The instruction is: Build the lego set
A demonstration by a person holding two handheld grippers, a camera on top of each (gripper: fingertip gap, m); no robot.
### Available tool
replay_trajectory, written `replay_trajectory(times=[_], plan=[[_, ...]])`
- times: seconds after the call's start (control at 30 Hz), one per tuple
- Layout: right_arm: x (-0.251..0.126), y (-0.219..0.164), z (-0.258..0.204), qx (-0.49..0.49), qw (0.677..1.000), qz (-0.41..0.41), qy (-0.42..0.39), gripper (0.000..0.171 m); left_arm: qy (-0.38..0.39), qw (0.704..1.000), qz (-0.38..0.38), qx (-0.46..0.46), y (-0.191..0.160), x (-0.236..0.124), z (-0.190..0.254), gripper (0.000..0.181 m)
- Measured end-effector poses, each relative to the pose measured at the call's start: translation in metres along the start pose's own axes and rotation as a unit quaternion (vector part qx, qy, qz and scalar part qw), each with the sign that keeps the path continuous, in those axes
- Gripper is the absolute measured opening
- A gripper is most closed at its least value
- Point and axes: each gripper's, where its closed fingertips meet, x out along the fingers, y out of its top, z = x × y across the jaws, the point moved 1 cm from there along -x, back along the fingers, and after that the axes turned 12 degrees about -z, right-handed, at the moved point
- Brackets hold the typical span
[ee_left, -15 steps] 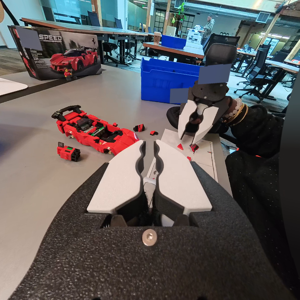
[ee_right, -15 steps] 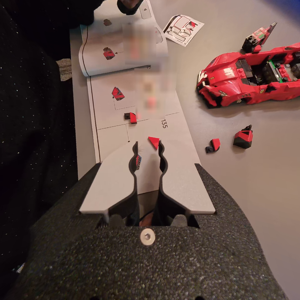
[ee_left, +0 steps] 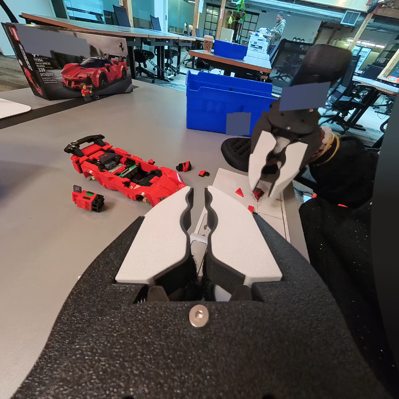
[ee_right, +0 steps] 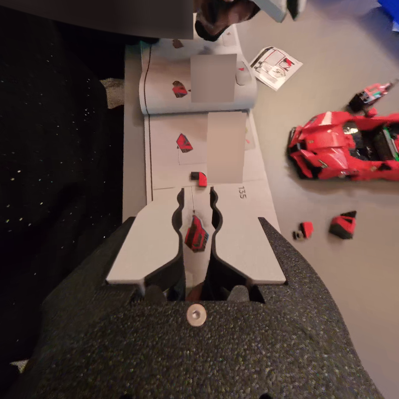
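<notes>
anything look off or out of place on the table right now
Nothing looks damaged or spilled. The red toy car has an open, unfinished middle, and loose red and black pieces lie scattered on the grey table beside it. A small red piece lies on the open instruction booklet, as expected mid-build.

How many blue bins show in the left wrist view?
2. One large blue bin stands on the work table beyond the red car; a smaller blue bin sits on a far desk beside a cup.
</notes>
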Motion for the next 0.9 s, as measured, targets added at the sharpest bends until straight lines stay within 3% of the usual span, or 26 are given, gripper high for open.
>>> replay_trajectory(times=[0.1, 0.2, 0.33, 0.57, 0.77, 0.9], plan=[[0.017, 0.0, 0.008, -0.015, 0.998, -0.046, -0.039, 0.025, -0.001, 1.0, -0.003, 0.0, -0.001, 0.001, 0.0, 0.01], [0.025, 0.0, 0.006, -0.012, 0.997, -0.066, -0.027, 0.024, -0.001, 1.0, -0.005, 0.001, -0.001, 0.001, 0.0, 0.01], [0.027, 0.0, 0.015, 0.023, 0.996, -0.075, -0.053, 0.009, -0.002, 1.0, -0.005, 0.001, -0.001, 0.001, 0.001, 0.01], [0.024, -0.007, 0.027, 0.246, 0.958, -0.069, -0.127, 0.009, 0.001, 1.0, -0.002, 0.0, -0.001, 0.001, 0.0, 0.01], [0.021, -0.001, 0.002, 0.233, 0.962, -0.086, -0.112, 0.013, 0.001, 1.0, -0.002, 0.002, -0.001, 0.001, 0.001, 0.009], [0.019, -0.004, 0.011, 0.242, 0.96, -0.074, -0.119, 0.019, 0.003, 1.0, -0.002, 0.003, -0.001, 0.0, 0.0, 0.01]])
